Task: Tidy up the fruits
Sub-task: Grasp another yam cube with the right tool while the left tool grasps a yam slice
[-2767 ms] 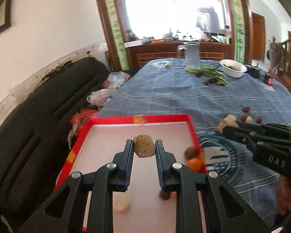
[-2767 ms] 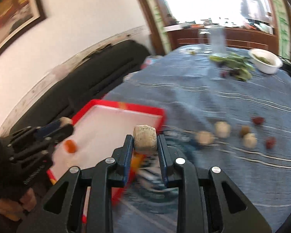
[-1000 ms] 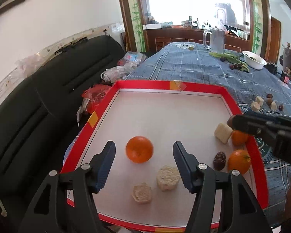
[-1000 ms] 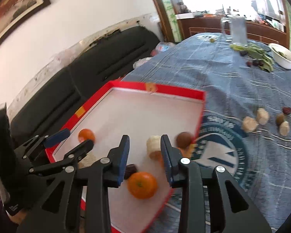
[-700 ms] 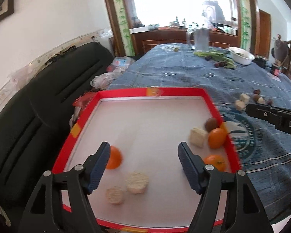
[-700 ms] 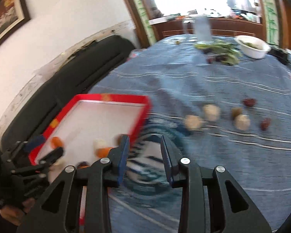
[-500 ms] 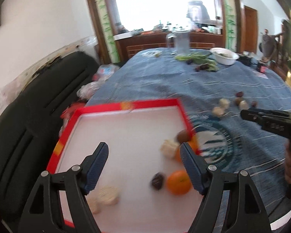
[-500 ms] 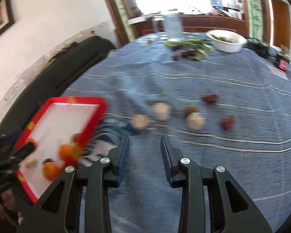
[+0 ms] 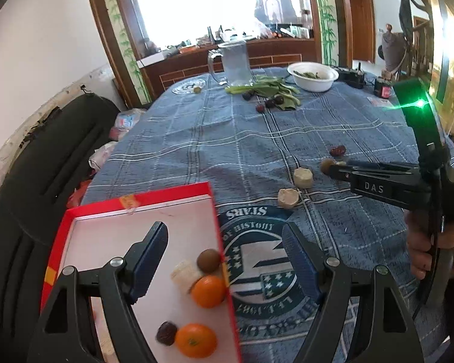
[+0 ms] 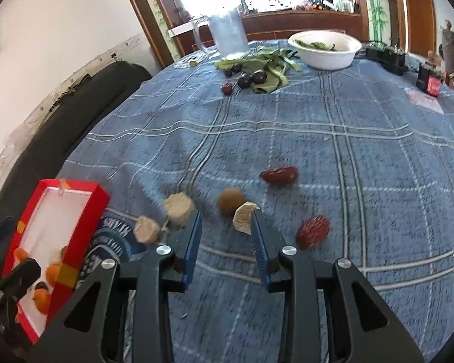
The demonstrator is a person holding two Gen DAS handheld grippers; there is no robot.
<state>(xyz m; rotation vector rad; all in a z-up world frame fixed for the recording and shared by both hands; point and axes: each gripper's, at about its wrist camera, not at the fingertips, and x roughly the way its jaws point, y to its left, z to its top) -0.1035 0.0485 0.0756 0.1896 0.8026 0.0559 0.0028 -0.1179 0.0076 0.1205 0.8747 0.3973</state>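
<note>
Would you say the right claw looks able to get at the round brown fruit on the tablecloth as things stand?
Probably yes. The right claw is open and empty, with the round brown fruit just beyond its tips. Only the pale chunk beside its right finger crowds the approach.

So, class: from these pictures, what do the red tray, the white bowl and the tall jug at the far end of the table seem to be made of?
Red tray: probably cardboard, as its thin red walls, flat matt pale floor and taped corners suggest.
White bowl: glossy plain white, ceramic or plastic; the look leaves it open.
Jug: see-through with a handle, so glass or clear plastic.
</note>
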